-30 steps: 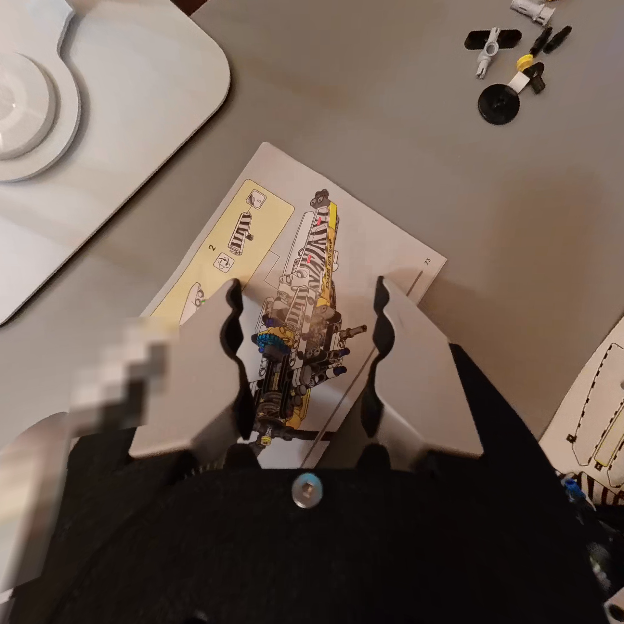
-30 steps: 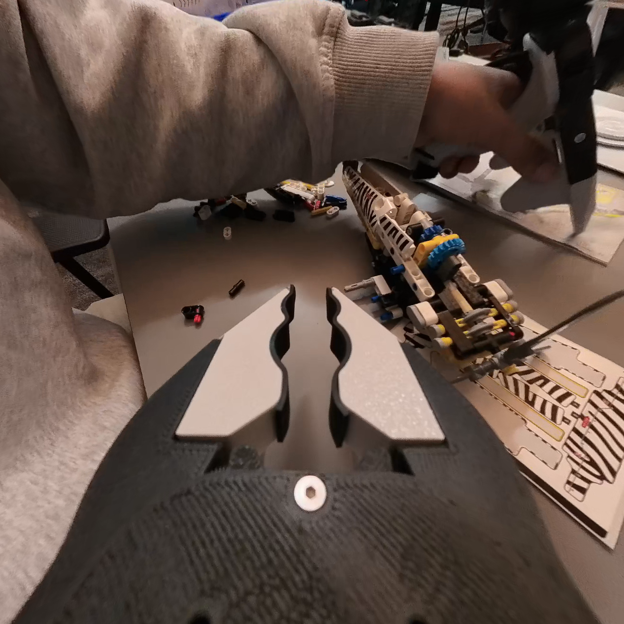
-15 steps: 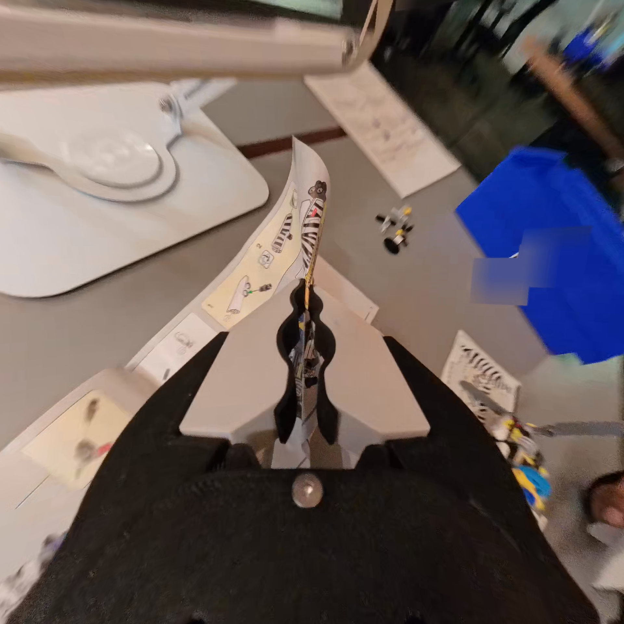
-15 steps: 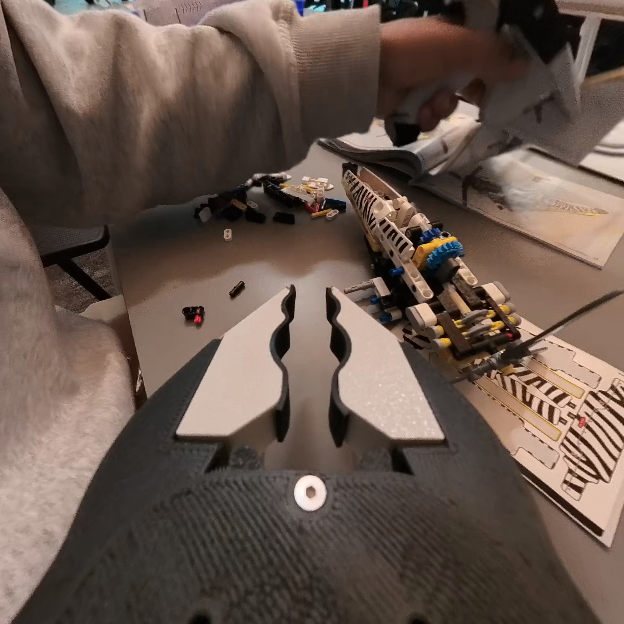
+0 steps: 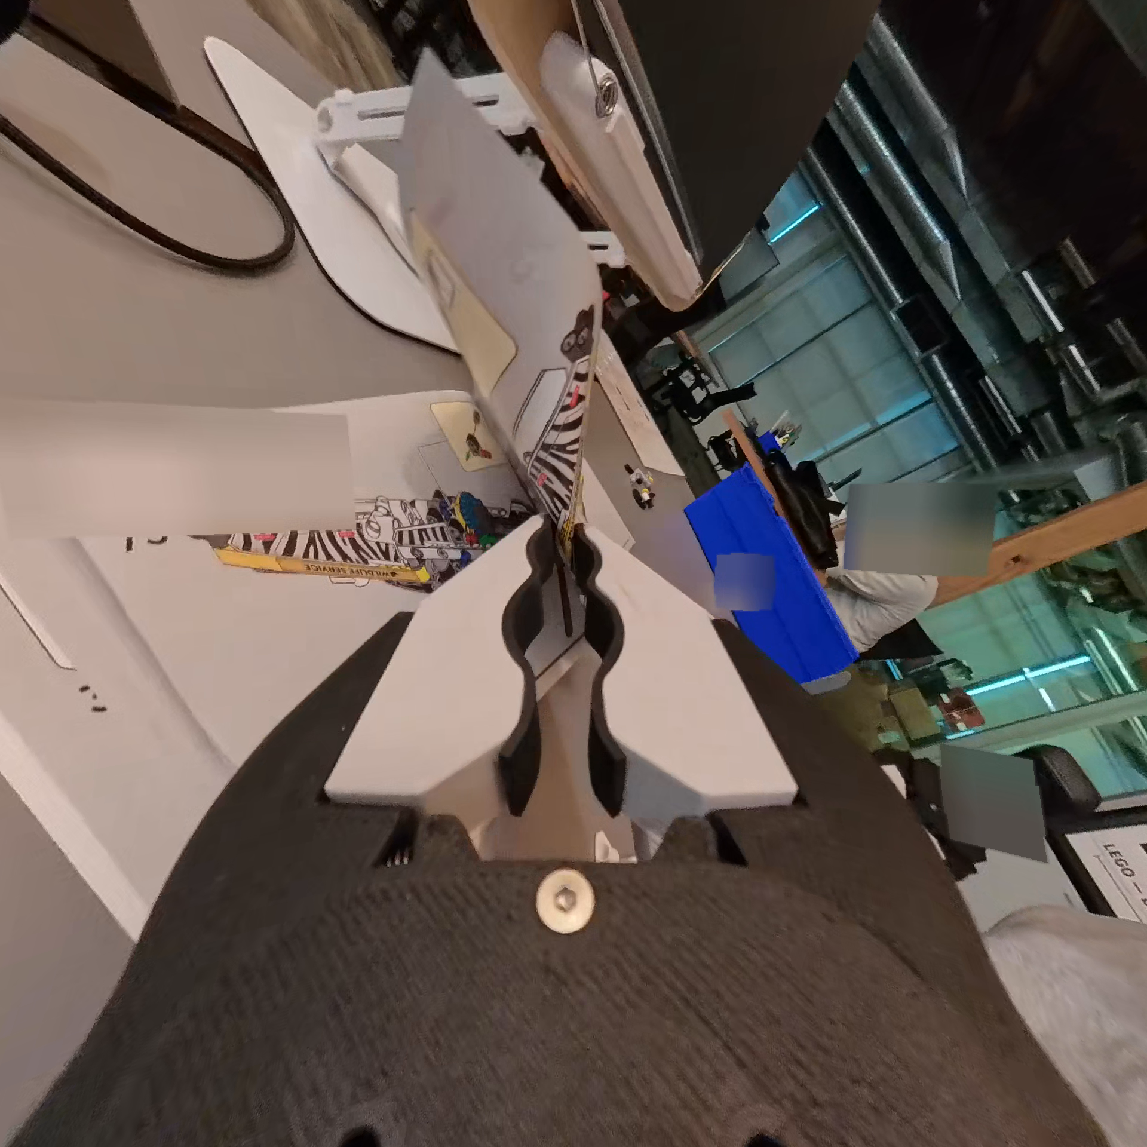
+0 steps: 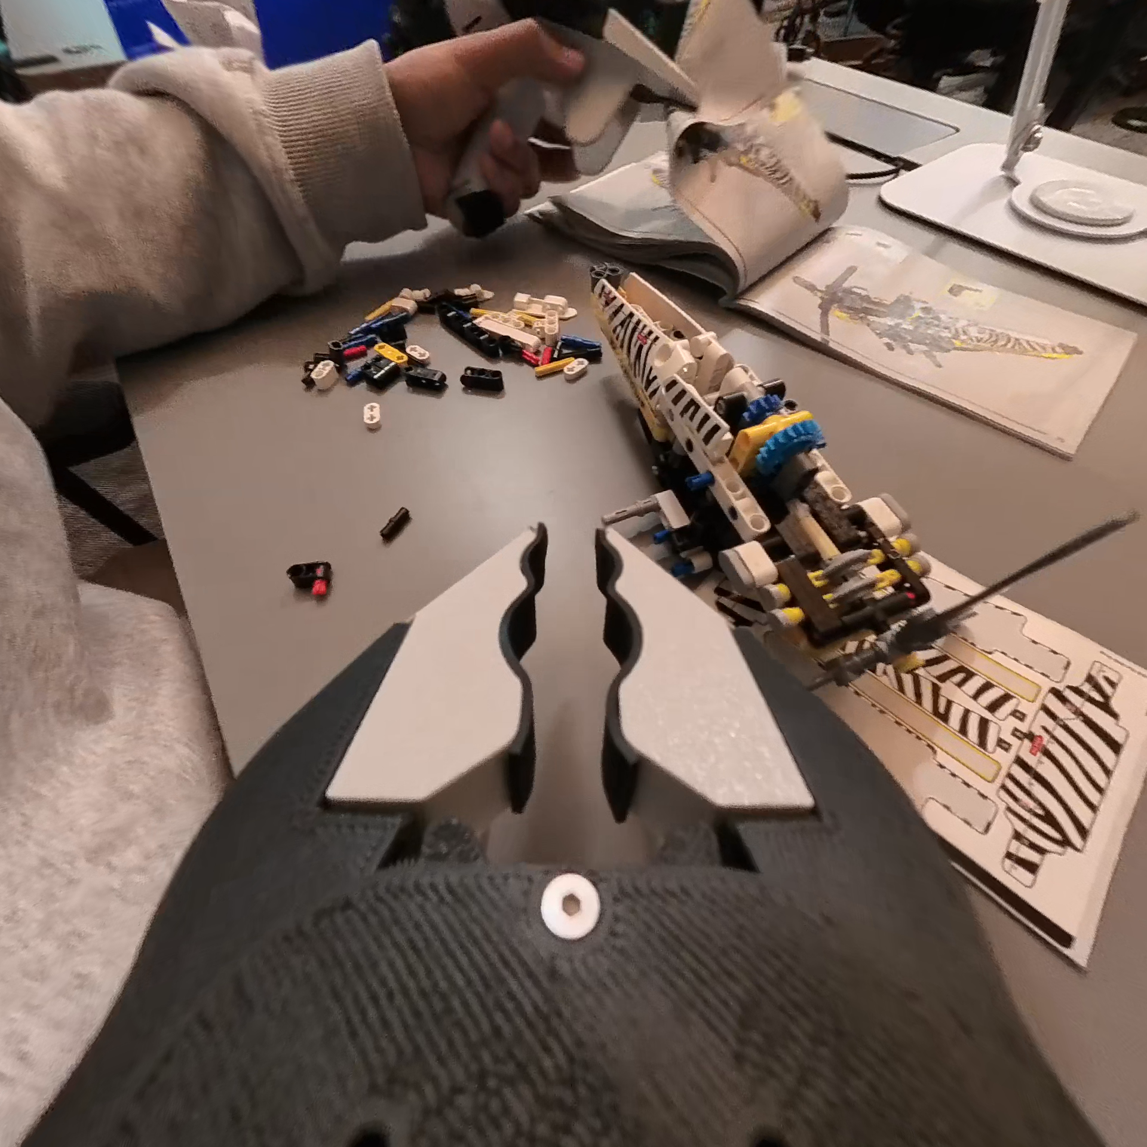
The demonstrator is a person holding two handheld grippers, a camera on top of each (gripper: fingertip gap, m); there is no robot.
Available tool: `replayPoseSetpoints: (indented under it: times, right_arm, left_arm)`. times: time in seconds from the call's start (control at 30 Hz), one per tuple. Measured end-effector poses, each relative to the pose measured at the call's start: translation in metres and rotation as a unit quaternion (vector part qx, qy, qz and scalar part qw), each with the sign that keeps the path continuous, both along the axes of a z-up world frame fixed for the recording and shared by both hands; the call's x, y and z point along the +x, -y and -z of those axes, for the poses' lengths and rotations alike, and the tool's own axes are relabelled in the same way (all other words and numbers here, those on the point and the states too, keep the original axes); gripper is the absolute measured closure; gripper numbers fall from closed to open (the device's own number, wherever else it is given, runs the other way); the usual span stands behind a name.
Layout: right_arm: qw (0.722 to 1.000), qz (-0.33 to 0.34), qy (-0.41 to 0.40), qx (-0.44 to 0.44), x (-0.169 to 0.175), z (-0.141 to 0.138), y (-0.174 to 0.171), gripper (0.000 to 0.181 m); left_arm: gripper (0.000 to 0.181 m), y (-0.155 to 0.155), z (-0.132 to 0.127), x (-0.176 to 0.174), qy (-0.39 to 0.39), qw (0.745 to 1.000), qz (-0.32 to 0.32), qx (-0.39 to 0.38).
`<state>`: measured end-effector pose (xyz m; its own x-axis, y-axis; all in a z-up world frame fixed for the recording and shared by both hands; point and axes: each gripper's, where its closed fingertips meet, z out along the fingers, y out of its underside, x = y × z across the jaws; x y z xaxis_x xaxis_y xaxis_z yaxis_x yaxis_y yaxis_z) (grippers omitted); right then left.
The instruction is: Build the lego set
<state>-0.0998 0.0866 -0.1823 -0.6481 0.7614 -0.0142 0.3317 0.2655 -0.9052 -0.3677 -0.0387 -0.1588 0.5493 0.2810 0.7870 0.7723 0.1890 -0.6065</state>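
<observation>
left gripper (image 5: 566,540) pinched tight on a single page (image 5: 527,292) of the instruction booklet (image 6: 881,310), page lifted and curled up off the open spread, zebra-striped print showing along its edge. in the right wrist view, same gripper (image 6: 596,124) gripped in a hand (image 6: 472,118) with a grey ribbed sleeve (image 6: 186,186), raised above the booklet's left half at the far side of the grey table (image 6: 310,496). right gripper (image 6: 571,546) hovering low over the table, holding nothing, fingers parted by a narrow gap. half-built lego model (image 6: 732,459) lying on the table just right of the right gripper's tips, long and tapered, white beams with zebra stickers, a blue gear on a yellow block near the middle, its near end resting on a zebra-patterned sticker sheet (image 6: 993,745). loose pile of small lego pieces (image 6: 459,341) farther back, left of the model's tip; a black pin (image 6: 395,522) and a black-and-red piece (image 6: 310,574) apart, nearer the right gripper. white lamp base (image 6: 1055,205) at the far right corner, beyond the booklet. blue bin (image 5: 776,589) in the background of the left wrist view.
</observation>
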Motion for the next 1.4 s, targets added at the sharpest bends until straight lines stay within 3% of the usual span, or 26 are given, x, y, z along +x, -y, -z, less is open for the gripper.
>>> replayPoseSetpoints:
  times: [0.27, 0.37, 0.6, 1.2, 1.4]
  right_arm:
    - [0.989, 0.093, -0.078, 0.081, -0.008, -0.005, -0.024, 0.174]
    - [0.974, 0.12, -0.115, 0.154, -0.011, -0.002, -0.031, 0.179]
    - [0.936, 0.11, -0.144, 0.301, -0.016, 0.019, -0.029, 0.181]
    - [0.934, 0.106, -0.169, 0.295, -0.013, 0.012, -0.026, 0.181]
    - [0.936, 0.116, -0.189, 0.273, -0.011, 0.001, -0.027, 0.181]
  left_arm:
    - [0.174, 0.006, 0.007, 0.008, 0.049, 0.998, 0.028, 0.038]
    - [0.173, 0.012, -0.005, 0.01, 0.078, 0.993, 0.045, 0.073]
    - [0.178, 0.032, -0.002, -0.004, 0.079, 0.995, 0.013, 0.062]
    - [0.167, 0.038, 0.01, -0.004, 0.094, 0.994, 0.005, 0.058]
    - [0.172, 0.04, 0.021, -0.004, 0.085, 0.996, 0.0, 0.004]
